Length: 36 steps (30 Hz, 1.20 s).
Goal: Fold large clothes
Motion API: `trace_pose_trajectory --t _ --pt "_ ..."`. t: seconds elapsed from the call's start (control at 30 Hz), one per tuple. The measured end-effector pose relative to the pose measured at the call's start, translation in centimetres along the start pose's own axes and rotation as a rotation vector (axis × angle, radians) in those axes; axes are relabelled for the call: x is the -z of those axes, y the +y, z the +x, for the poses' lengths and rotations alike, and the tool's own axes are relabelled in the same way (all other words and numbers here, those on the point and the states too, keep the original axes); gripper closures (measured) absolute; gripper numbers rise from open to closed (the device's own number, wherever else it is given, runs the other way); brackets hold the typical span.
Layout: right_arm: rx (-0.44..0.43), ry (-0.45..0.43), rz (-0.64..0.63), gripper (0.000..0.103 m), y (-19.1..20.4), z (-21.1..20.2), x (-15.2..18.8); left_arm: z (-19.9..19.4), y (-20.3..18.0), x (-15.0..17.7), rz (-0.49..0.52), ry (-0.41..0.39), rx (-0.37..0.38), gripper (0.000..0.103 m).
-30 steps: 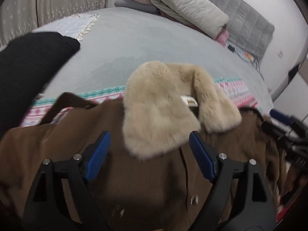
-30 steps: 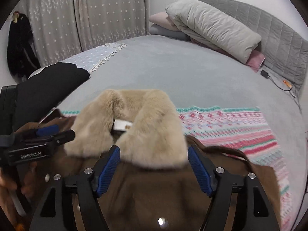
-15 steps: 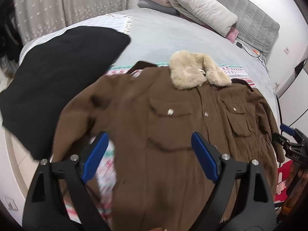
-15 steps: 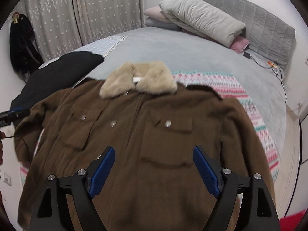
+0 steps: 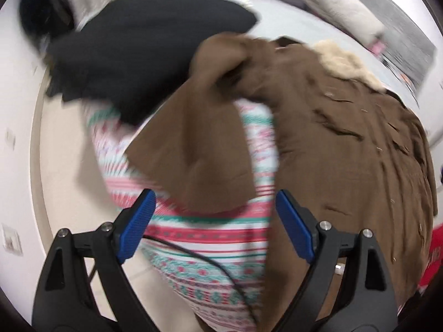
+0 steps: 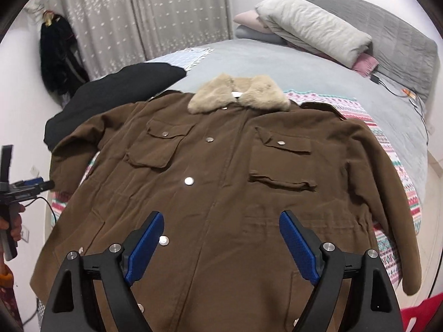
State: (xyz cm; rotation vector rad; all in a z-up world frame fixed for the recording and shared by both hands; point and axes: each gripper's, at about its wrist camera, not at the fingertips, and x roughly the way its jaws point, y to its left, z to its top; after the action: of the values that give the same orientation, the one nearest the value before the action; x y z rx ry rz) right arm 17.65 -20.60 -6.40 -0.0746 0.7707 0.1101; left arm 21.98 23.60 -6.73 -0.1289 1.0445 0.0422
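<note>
Left tool (image 5: 214, 222) wide, tilted down | right tool (image 6: 221, 244) just widened (empty) over jacket (image 6: 221, 166)

Brown coat (image 6: 221, 182) hem cut off; left-wrist view motion-blurred.

Right wrist view: above coat (image 6: 221, 182) hem, facing far toward headboard. Left wrist view: close over left sleeve (image 5: 193, 144), steeply down. Both share coat, bed (image 6: 290, 66).

Matt brown cloth coat (image 6: 221, 188), fluffy beige fur collar (image 6: 238, 92), shiny, probably metal snaps, ribbed blue pads (image 6: 145, 242)
</note>
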Motion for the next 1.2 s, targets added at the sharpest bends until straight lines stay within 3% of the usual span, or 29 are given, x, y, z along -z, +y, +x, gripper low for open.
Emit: trace_pose_trajectory --t 0.1,0.2,0.23,0.3,0.4,0.63,0.87,0.93,0.97,1.0,1.2 --pt "-0.014 0.022 -0.011 0.017 0.3 1.1 0.2 1.0 2.3 0.7 -0.101 -0.005 0.041 0.015" --pt "-0.009 0.046 -0.01 0.017 0.4 2.1 0.7 0.5 1.5 0.7 -0.077 -0.068 0.118 0.016" --pt "-0.006 0.051 -0.009 0.017 0.4 2.3 0.8 0.4 1.0 0.6 -0.056 -0.082 0.119 0.017" --pt "-0.009 0.065 0.001 0.017 0.3 2.9 1.0 0.3 -0.7 0.2 0.007 -0.105 0.094 0.032" --pt "-0.017 0.085 0.014 0.017 0.2 3.5 1.2 0.9 -1.7 -0.8 0.011 -0.07 0.049 0.033" --pt "-0.001 0.087 0.008 0.017 0.2 3.6 1.5 -2.1 4.7 0.7 -0.206 -0.183 0.121 0.032" --pt "-0.03 0.109 0.004 0.017 0.7 4.3 1.6 2.6 7.9 -0.4 -0.292 -0.113 0.106 0.033" --pt "-0.034 0.116 -0.004 0.017 1.1 4.6 1.7 3.9 7.9 -0.8 -0.283 -0.112 0.113 0.05" --pt "-0.033 0.121 -0.008 0.017 1.3 4.8 1.8 4.3 7.8 -1.1 -0.279 -0.112 0.116 0.083" --pt "-0.031 0.124 -0.012 0.017 1.4 5.0 1.8 4.4 7.3 -1.4 -0.272 -0.112 0.098 0.094" --pt "-0.021 0.139 -0.006 0.017 1.2 5.5 2.0 -7.1 1.6 -5.9 -0.013 -0.437 -0.031 0.096"
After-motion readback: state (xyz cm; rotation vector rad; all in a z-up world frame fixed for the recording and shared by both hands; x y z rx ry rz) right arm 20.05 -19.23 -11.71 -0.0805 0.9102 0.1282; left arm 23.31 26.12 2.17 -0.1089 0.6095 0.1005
